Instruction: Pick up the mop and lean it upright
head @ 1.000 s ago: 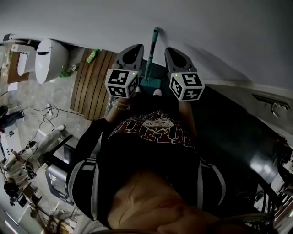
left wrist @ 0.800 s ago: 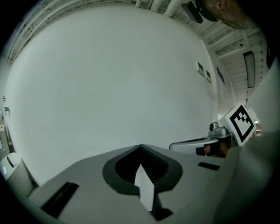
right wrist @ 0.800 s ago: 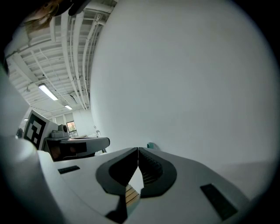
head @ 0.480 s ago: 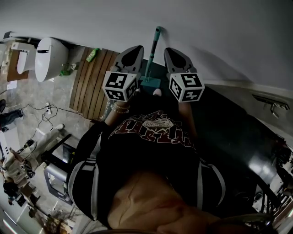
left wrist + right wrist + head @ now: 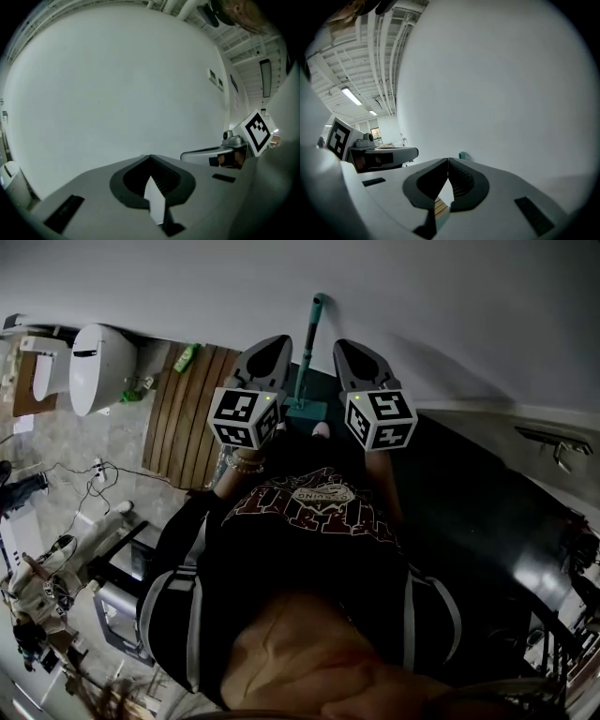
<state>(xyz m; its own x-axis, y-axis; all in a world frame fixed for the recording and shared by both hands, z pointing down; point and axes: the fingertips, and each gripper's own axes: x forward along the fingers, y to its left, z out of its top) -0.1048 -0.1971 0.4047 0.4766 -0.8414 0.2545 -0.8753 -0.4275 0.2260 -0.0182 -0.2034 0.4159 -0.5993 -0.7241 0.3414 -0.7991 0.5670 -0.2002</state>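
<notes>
The mop stands leaning against the white wall, its teal handle (image 5: 307, 348) rising from the teal head (image 5: 307, 410) on the dark floor. The handle's top end (image 5: 462, 155) peeks over the right gripper's jaws in the right gripper view. My left gripper (image 5: 276, 339) is held just left of the handle and my right gripper (image 5: 345, 344) just right of it, neither touching it. Both are shut with nothing between the jaws. The left gripper view shows the closed left gripper (image 5: 150, 157) facing bare wall. The closed right gripper (image 5: 448, 160) faces the same wall.
A white toilet (image 5: 98, 362) stands at the far left, with a wooden slat mat (image 5: 192, 413) and a green bottle (image 5: 187, 354) beside it. Cables (image 5: 84, 479) and equipment lie on the floor at lower left. A metal rail (image 5: 553, 446) is at the right.
The left gripper has drifted slightly toward me. The mop stays leaning on the wall and both grippers remain shut.
</notes>
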